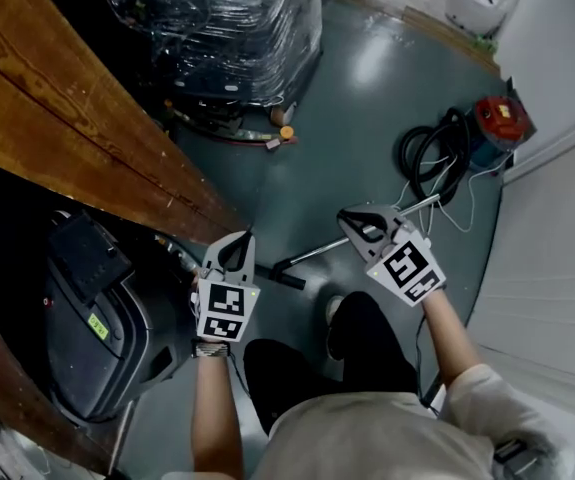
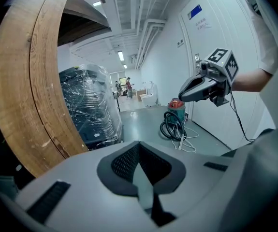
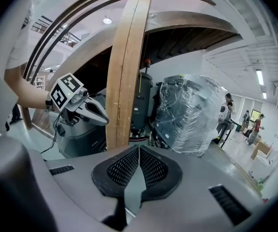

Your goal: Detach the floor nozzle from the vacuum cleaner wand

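Vacuum wand (image 1: 317, 252) on floor (image 1: 367, 98), between both shut jaws (untouched)

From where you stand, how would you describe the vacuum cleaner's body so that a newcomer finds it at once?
Look along the white wall on the right of the grey floor. The vacuum cleaner's body stands at its foot, beside a coiled black hose. Unlike the dark machines opposite, it has a red top.

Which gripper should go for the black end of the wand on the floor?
Left, likely: the left gripper hangs beside the wand's black end, while the right gripper sits over the metal tube further along. Both are shut and empty.
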A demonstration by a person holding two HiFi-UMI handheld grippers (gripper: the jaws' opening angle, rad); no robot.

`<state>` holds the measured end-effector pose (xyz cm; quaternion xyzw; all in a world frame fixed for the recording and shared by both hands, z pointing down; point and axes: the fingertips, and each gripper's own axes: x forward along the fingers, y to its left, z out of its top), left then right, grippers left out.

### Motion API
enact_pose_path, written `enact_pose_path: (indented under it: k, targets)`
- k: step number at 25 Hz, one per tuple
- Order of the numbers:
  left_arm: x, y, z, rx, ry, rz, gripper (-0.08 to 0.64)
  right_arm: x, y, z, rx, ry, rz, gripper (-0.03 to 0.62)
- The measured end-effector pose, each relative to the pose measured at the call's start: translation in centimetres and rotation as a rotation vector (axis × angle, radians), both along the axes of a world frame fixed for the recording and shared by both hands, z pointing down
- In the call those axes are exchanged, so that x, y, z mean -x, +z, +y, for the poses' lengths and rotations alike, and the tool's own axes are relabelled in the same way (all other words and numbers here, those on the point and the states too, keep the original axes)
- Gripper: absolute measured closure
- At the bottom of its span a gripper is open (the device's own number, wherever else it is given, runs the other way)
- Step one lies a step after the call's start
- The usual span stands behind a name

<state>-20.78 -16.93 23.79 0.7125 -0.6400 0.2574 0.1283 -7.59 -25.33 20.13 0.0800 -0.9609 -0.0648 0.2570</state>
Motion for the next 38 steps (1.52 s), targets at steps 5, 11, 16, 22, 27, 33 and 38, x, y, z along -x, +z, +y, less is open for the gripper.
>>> enact_pose_path:
  k: [5, 11, 16, 22, 27, 33, 38]
  targets:
    - [0.4, 2.6, 0.2, 0.001, -0.019, 0.006, 0.560, 0.3, 2.3, -0.6, 0.001, 0.010, -0.012, 0.563]
    - [0.8, 5.7, 0.7, -0.004, -0.011, 0.009, 0.560, 0.8, 5.3, -0.3, -0.001, 0.000, -0.023, 0.563]
    - [1.1, 9.4, 0.6, -0.007, -0.010, 0.008, 0.560, 0.4, 9.2, -0.7, 0.004, -0.003, -0.021, 0.563]
    - [1.4, 14.2, -0.1, -0.006, 0.031, -0.005, 0.560, 0.8, 14.3, -1.0, 0.035, 0.020, -0.043, 0.563]
    - [1.6, 18.2, -0.7, -0.028, 0.048, -0.010, 0.560, 1.4, 18.4, -1.6, 0.033, 0.017, -0.051, 0.563]
    - [1.5, 23.7, -0.4, -0.032, 0.057, -0.025, 0.560, 1.5, 23.5, -1.5, 0.025, 0.035, -0.058, 0.563]
    - [1.4, 27.7, 0.6, -0.014, 0.079, -0.019, 0.560, 0.6, 27.0, -0.8, 0.020, 0.068, -0.060, 0.563]
